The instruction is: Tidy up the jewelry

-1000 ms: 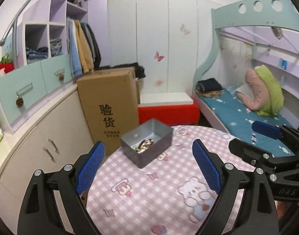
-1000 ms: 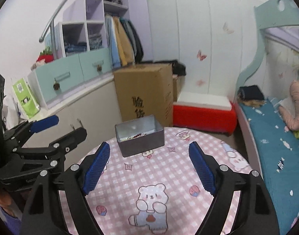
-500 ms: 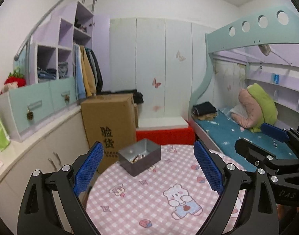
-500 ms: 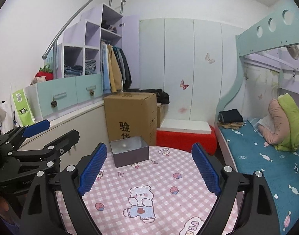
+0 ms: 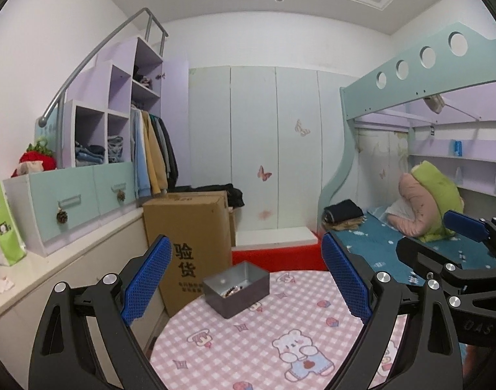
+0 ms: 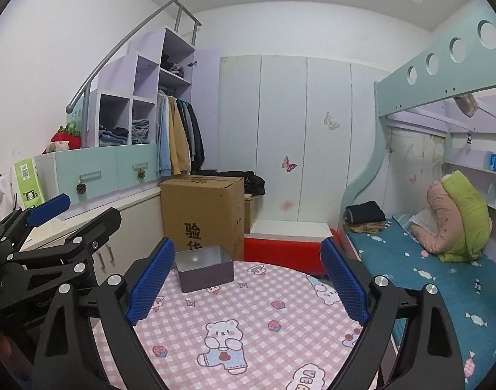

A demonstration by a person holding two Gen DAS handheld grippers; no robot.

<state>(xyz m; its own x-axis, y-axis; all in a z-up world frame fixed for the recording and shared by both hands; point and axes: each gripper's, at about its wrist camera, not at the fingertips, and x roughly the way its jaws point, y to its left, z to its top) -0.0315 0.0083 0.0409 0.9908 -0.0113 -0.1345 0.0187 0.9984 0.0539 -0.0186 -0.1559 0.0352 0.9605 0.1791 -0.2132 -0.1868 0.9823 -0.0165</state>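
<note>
A grey metal tin (image 5: pixel 236 289) stands at the far left of the round table with the pink checked cloth (image 5: pixel 264 341). Beaded jewelry (image 5: pixel 231 290) lies inside the tin. My left gripper (image 5: pixel 245 240) is open, held back from the tin and above the cloth, with nothing between its blue pads. In the right wrist view the tin (image 6: pixel 204 273) shows only its bare inner wall. My right gripper (image 6: pixel 248 243) hovers over the table with its jaws opening and nothing between them. Each gripper also appears at the edge of the other's view, apart from the tin.
A tall cardboard box (image 5: pixel 189 243) stands just behind the table on the left, next to a red bench (image 5: pixel 280 255). White cabinets and teal drawers (image 5: pixel 78 201) run along the left. A bunk bed with a blue sheet (image 5: pixel 394 247) lies on the right.
Both grippers have drawn back from the tin and risen, tilting up, so the tin looks smaller and the ceiling shows. The right jaws have spread a little wider.
</note>
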